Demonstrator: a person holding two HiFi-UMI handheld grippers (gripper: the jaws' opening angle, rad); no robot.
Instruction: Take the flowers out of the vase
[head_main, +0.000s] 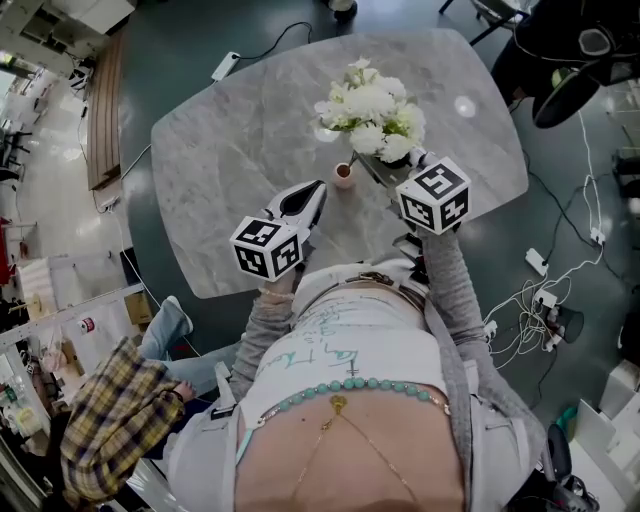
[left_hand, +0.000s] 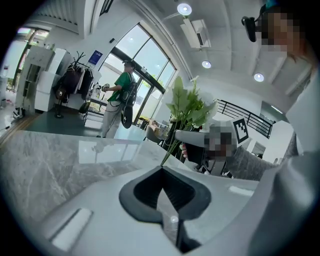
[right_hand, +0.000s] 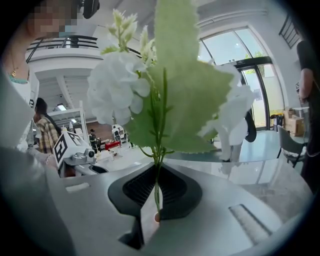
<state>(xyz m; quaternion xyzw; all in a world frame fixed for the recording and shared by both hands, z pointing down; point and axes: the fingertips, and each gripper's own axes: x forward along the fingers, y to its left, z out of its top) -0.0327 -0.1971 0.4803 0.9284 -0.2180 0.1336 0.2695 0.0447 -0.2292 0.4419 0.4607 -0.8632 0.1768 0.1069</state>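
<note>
A: What has the right gripper (right_hand: 157, 166) got?
B: Its 2 jaws are clamped on the thin green stems (right_hand: 157, 192) of the flowers (right_hand: 122, 87). The grip is low down, and the white blooms and a broad leaf stand right above the jaws.
A: And the left gripper (left_hand: 162, 168)?
B: Closed tight, pad against pad, with nothing in it. In the head view it is over the table, its tips aimed at the vase and just short of it.
A: Where is the vase?
B: The small pinkish vase (head_main: 343, 175) stands upright on the grey marble table (head_main: 230, 130), between the tips of the 2 grippers. The bouquet is just beyond it, to the right, over the right gripper's jaws. I cannot tell whether the stem ends are clear of the vase's mouth.
A: Farther off?
B: In the left gripper view, 1 person in a green top (left_hand: 120, 95) stands by tall glass doors (left_hand: 145, 65).
</note>
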